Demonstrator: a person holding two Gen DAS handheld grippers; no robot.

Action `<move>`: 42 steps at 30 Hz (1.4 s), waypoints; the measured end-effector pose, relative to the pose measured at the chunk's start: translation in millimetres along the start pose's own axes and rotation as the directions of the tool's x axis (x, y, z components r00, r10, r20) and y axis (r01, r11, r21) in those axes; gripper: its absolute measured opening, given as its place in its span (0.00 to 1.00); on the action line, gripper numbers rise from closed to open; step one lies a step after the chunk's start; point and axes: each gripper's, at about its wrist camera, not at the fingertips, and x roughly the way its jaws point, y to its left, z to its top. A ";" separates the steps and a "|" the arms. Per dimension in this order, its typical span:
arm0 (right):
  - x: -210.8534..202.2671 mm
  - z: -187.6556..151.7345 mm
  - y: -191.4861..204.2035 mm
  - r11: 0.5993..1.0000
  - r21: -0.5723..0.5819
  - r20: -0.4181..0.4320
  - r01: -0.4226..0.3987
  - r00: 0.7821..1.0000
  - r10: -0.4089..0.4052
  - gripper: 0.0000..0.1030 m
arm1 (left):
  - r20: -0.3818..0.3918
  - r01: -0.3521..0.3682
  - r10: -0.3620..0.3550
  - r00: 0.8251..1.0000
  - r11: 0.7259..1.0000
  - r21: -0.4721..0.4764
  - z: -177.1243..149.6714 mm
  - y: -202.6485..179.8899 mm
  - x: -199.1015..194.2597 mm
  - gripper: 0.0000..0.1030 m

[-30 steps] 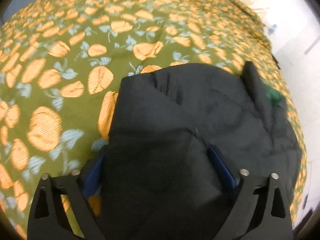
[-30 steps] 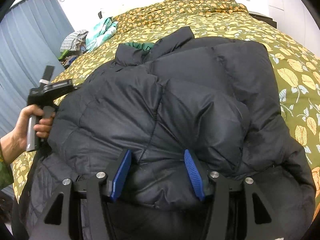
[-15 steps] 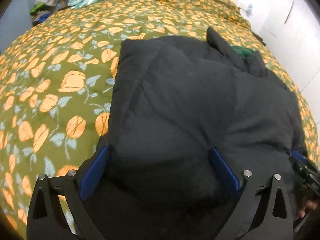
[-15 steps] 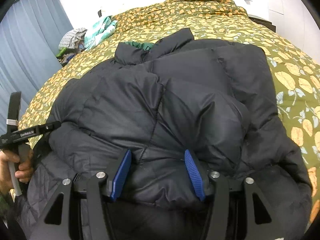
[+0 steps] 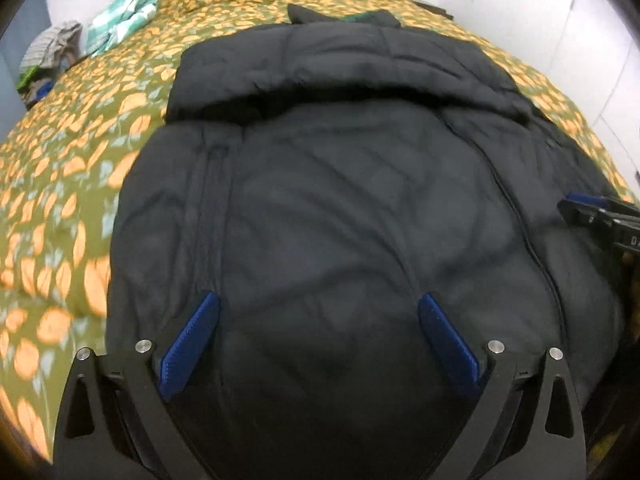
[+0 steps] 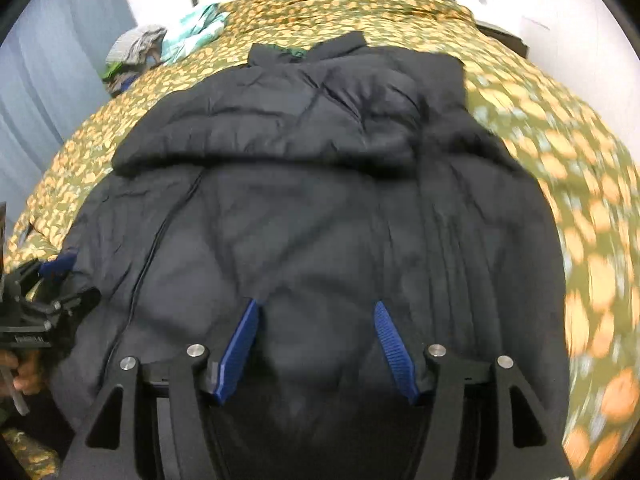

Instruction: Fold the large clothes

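Floral bedspread (image 6: 540,128) carries black jacket (image 6: 320,220), clothes pile (image 6: 140,46).

Soft, even indoor light — fisheye-bent edges, motion blur perhaps worst on the bedspread (image 6: 592,216).

I see a bed cover (image 5: 120,112), olive green with orange leaf prints, spread over the whole bed. At its far left corner lies a striped teal and white cloth (image 6: 196,30), and just beside it a small heap of mixed clothes (image 6: 136,46). A grey-blue curtain (image 6: 52,64) hangs at the left.
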 end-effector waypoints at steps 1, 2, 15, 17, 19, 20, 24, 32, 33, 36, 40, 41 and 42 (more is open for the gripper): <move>-3.3 -6.9 -1.7 1.000 0.012 -0.013 -0.004 1.000 0.004 0.60 | -0.008 0.010 -0.010 1.000 1.000 0.000 -3.2 -0.9 -3.4 0.97; -6.9 -13.4 -2.8 1.000 0.021 -0.019 -0.004 1.000 0.004 0.60 | -0.020 0.021 -0.021 1.000 1.000 0.001 -6.7 -0.8 -7.3 0.97; -68.2 -47.7 5.2 0.997 0.079 0.122 0.018 0.992 -0.028 0.66 | 0.060 -0.026 0.027 0.998 1.000 -0.017 -28.4 6.2 -77.8 0.97; -67.7 -46.3 4.0 0.995 0.094 0.126 0.026 0.991 -0.037 0.66 | 0.065 -0.038 0.040 0.997 0.999 -0.028 -29.5 11.7 -80.7 0.97; -66.9 -45.9 5.4 0.995 0.101 0.128 0.027 0.991 -0.040 0.66 | 0.060 -0.062 0.064 0.996 0.997 -0.044 -31.2 18.4 -80.8 0.97; -66.6 -45.1 6.8 0.994 0.103 0.131 0.029 0.990 -0.042 0.66 | 0.055 -0.072 0.075 0.996 0.996 -0.058 -31.8 22.5 -80.6 0.97; -68.4 -44.9 15.9 0.996 0.087 0.142 0.031 0.989 -0.043 0.66 | 0.040 -0.059 0.064 0.997 0.991 -0.124 -36.8 38.5 -81.7 0.97; -69.0 -47.4 25.5 0.997 0.066 0.140 0.037 0.989 -0.045 0.66 | 0.023 -0.084 0.089 0.996 0.983 -0.162 -42.2 49.3 -83.8 0.97; -69.1 -47.2 26.1 0.997 0.065 0.140 0.038 0.989 -0.047 0.66 | 0.021 -0.082 0.087 0.996 0.982 -0.168 -42.0 50.7 -83.8 0.97; -70.2 -46.7 27.8 0.997 0.065 0.145 0.040 0.988 -0.049 0.66 | 0.015 -0.080 0.084 0.996 0.980 -0.185 -41.3 54.7 -83.7 0.97; -75.6 -43.4 25.0 0.997 0.064 0.146 0.044 0.988 -0.053 0.66 | 0.022 -0.055 0.062 0.998 0.973 -0.224 -38.8 71.9 -90.8 0.97; -79.1 -41.2 21.4 0.997 0.067 0.150 0.044 0.987 -0.054 0.66 | 0.026 -0.047 0.055 0.998 0.968 -0.245 -38.4 78.7 -92.8 0.97; -83.4 -39.4 17.5 0.996 0.072 0.159 0.051 0.985 -0.062 0.66 | 0.030 -0.034 0.044 0.999 0.959 -0.280 -38.3 90.2 -95.7 0.97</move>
